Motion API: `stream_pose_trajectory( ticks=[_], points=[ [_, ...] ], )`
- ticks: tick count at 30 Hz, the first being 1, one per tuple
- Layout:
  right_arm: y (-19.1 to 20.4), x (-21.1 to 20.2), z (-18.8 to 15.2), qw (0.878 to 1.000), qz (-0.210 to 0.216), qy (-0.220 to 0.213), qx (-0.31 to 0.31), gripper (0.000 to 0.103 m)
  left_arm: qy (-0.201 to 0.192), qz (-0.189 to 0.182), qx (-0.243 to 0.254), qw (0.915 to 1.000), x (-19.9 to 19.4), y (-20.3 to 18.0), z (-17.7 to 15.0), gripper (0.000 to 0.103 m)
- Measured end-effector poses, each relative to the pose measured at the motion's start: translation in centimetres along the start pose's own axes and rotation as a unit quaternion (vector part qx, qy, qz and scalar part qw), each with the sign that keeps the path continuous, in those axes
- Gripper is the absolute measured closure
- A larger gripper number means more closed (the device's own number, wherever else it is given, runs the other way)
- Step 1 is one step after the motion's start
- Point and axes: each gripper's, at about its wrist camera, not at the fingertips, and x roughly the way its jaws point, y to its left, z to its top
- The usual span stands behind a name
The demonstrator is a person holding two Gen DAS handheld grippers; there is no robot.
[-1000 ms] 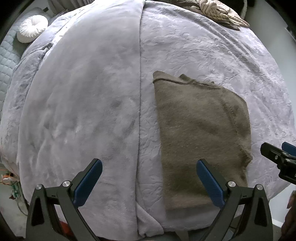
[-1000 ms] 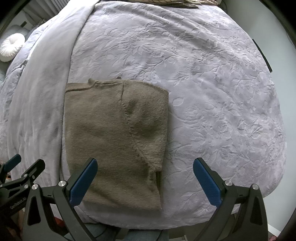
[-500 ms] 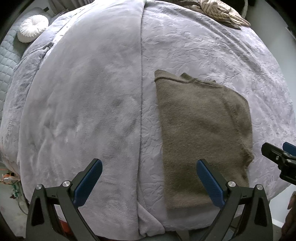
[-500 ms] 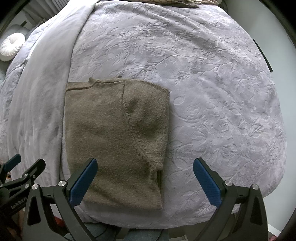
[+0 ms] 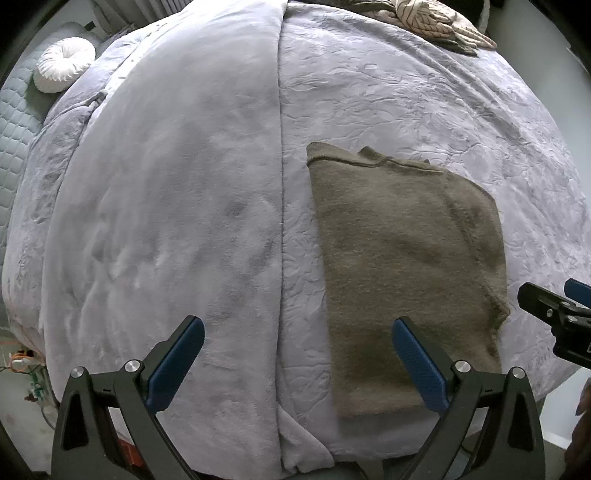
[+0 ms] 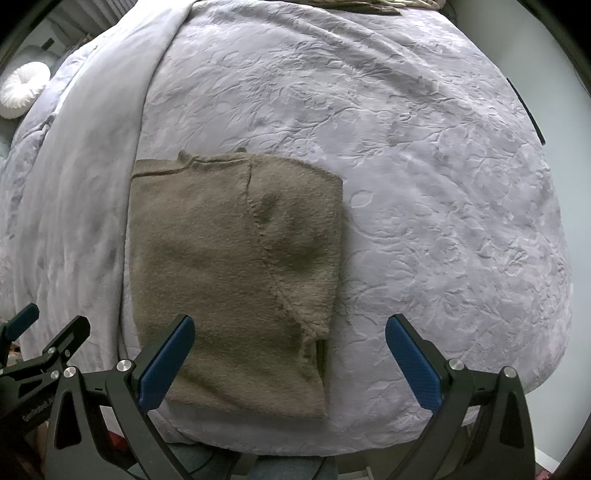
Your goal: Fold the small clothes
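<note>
At the near edge of the bed, both tools hover with nothing between their pads. Left gripper (image 5: 297, 363): jaws spread wide, blue pads apart, its right pad over the near left part of the garment. Right gripper (image 6: 290, 363): also spread wide, empty; its left pad sits over the garment's near edge, its right pad over bare cover.

Brown knit sweater (image 6: 236, 266) lies folded into a rough rectangle on the lavender bedspread (image 6: 424, 184), near the bed's front edge and left of centre in the right wrist view. A diagonal seam runs across its upper layer; ribbed collar edge at the far side. Flat, touching the cover along its whole underside.

Left of the sweater, a smoother plush blanket (image 5: 166, 203) meets the embossed cover along a straight line.

Far left: a round white cushion (image 5: 63, 69). Far right corner: a pile of patterned fabric (image 5: 439, 22), well apart from the sweater.
</note>
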Motion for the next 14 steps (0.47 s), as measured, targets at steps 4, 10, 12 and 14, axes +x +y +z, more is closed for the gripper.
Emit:
stream_pose_trajectory(
  ticks=[4,10,12,14],
  points=[
    [0.09,0.13,0.01,1.0,0.001,0.002,0.0,0.0,-0.001,-0.002,-0.001,1.0,-0.01,0.06,-0.13,0.001],
    [0.1,0.42,0.03,1.0,-0.001,0.006,-0.001,0.0,0.001,-0.006,-0.004,1.0,-0.01,0.12,-0.17,0.001],
    [0.11,0.44,-0.01,1.0,-0.001,0.007,-0.001,0.0,0.002,-0.007,-0.003,1.0,0.05,0.16,-0.17,0.001],
    [0.13,0.45,-0.05,1.0,-0.001,0.007,-0.001,0.0,0.004,-0.009,-0.002,0.9999,0.12,0.26,-0.14,0.001]
  ],
)
